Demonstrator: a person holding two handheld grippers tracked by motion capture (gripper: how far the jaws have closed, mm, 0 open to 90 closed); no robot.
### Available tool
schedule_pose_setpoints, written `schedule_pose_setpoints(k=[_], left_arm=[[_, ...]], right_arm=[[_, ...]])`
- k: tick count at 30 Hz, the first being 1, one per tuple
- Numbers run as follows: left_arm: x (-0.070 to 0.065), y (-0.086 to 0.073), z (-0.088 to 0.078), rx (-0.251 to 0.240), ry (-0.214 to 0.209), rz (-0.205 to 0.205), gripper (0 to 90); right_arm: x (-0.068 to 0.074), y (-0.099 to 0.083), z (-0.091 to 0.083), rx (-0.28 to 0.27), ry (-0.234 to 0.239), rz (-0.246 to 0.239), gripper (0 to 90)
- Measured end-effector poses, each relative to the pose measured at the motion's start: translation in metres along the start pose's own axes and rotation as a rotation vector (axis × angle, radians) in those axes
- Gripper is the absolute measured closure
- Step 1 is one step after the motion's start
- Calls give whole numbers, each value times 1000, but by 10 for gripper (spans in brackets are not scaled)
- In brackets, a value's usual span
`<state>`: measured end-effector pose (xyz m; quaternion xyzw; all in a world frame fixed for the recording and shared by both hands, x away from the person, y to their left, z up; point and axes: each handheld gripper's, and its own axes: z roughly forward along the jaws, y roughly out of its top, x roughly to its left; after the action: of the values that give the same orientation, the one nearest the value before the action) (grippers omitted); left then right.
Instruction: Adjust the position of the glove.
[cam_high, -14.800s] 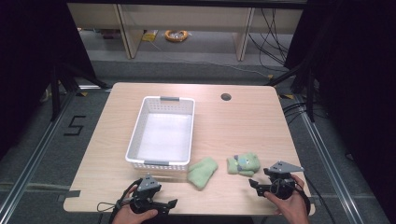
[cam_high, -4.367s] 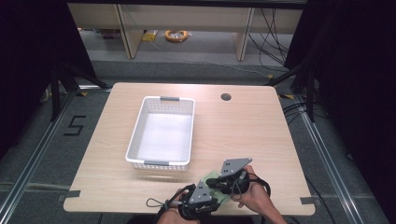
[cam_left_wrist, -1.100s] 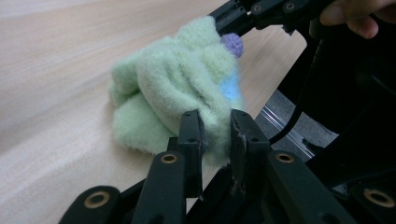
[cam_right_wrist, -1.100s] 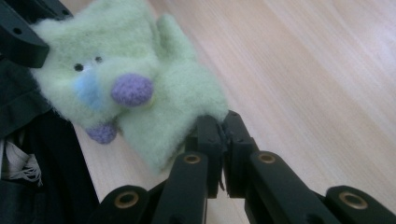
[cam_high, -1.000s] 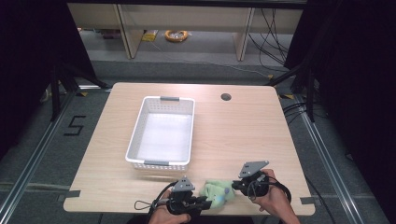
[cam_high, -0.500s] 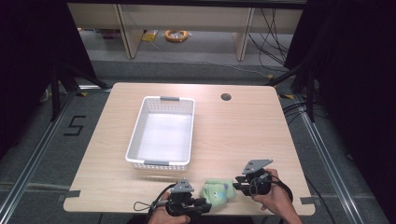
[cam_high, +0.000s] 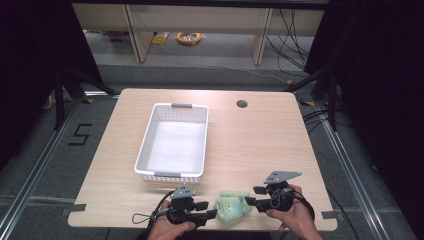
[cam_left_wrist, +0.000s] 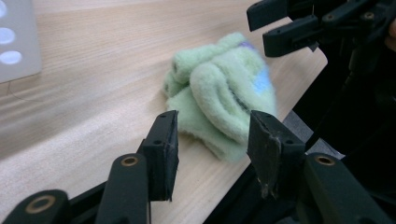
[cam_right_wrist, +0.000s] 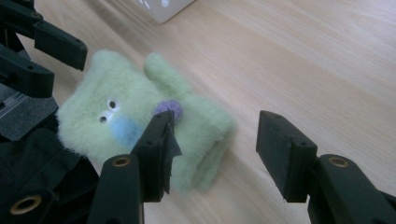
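A light green fuzzy sock bundle (cam_high: 231, 206) with small eyes and a purple dot lies folded on the wooden table (cam_high: 260, 140) near its front edge. My left gripper (cam_high: 209, 210) stands open just left of it, its jaws level with the near end of the bundle (cam_left_wrist: 224, 100) in the left gripper view. My right gripper (cam_high: 251, 196) is open on the other side, jaws apart over the bundle's (cam_right_wrist: 140, 116) right end, and holds nothing.
A white perforated basket (cam_high: 175, 142) sits behind the socks at the table's left centre. A round cable hole (cam_high: 242, 104) marks the far right of the tabletop. Both hands are at the front edge.
The two separate green socks from the oldest frame are now one folded bundle at the front edge. Over the last second both grippers drew slightly apart from the bundle.
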<state>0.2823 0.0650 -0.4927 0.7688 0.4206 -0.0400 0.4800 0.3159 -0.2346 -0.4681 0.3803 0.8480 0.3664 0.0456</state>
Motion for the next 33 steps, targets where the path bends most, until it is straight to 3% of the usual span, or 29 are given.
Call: schedule_pose_setpoints(k=[2, 3, 9, 10, 11, 16, 19, 21, 27, 29, 33], left_arm=[[0, 2, 1, 0, 2, 3, 513], [1, 4, 2, -4, 6, -2, 513], [3, 6, 5, 13, 10, -28, 502], [2, 6, 6, 11, 11, -36, 495], [1, 8, 9, 22, 16, -45, 473], [5, 9, 19, 56, 37, -61, 439], [6, 8, 23, 73, 38, -77, 423], [7, 9, 24, 85, 32, -85, 424], [5, 4, 27, 113, 28, -91, 435], [5, 3, 29, 123, 26, -93, 437], [3, 4, 32, 125, 29, -82, 447]], right_arm=[[0, 1, 4, 6, -2, -3, 484], [1, 1, 4, 13, 3, 20, 483], [-1, 1, 5, 11, -4, 9, 484], [0, 0, 8, -22, -4, 20, 484], [1, 2, 6, 5, -4, 16, 483], [3, 4, 11, 18, 2, 1, 484], [4, 3, 14, 34, 12, 26, 495], [2, 3, 15, 39, 9, 4, 497], [-1, -2, 21, 61, 19, 42, 529], [-2, -2, 21, 93, 22, 57, 532], [-3, -5, 25, 77, 37, 73, 533]])
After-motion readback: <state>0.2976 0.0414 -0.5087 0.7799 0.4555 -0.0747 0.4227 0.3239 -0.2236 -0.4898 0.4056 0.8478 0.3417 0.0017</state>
